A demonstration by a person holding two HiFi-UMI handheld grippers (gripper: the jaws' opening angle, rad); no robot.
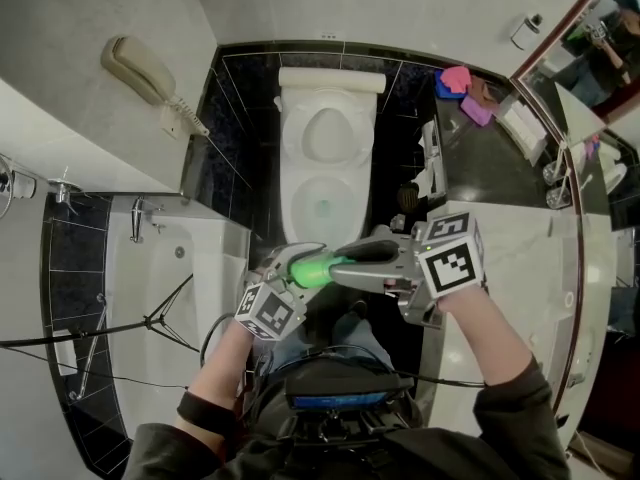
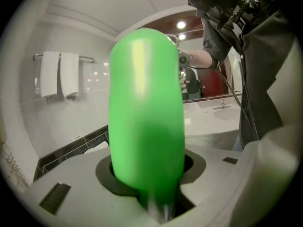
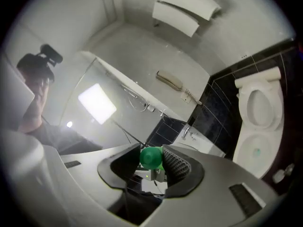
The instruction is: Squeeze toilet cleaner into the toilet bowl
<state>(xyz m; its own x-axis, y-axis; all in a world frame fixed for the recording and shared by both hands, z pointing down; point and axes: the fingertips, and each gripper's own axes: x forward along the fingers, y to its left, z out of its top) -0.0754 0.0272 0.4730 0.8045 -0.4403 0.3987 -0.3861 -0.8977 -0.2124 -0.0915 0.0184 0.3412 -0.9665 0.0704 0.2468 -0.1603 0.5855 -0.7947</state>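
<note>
- Two grippers on one toilet cleaner bottle (image 1: 315, 268), which is held level near the person, this side of the toilet bowl (image 1: 297, 183) and not yet over it.
- Left gripper (image 1: 290, 268) is clenched on the bottle's body; in the left gripper view the green body (image 2: 147, 112) fills the gap between the jaws.
- Right gripper (image 1: 347, 260) comes in from the right onto the bottle's other end. In the right gripper view that rounded green end (image 3: 151, 157) sits between the jaws against the ribbed pad, so I read it as grasped, probably only lightly.
- Progress: early. Looks like cap or nozzle handling, with no stream visible and the nozzle not aimed into the bowl.
- Left to do: free the nozzle, bring the bottle far enough forward to sit over the bowl, tip it, squeeze.
- Bowl: the lid (image 1: 328, 133) is up and there is water at the bottom. A small greenish spot (image 1: 322, 208) shows in the water; I can't tell whether it is cleaner.
- Bottle: opaque green, so the fill level is not visible.
- Bathtub (image 1: 215, 268) on the left shows nothing in it.
</note>
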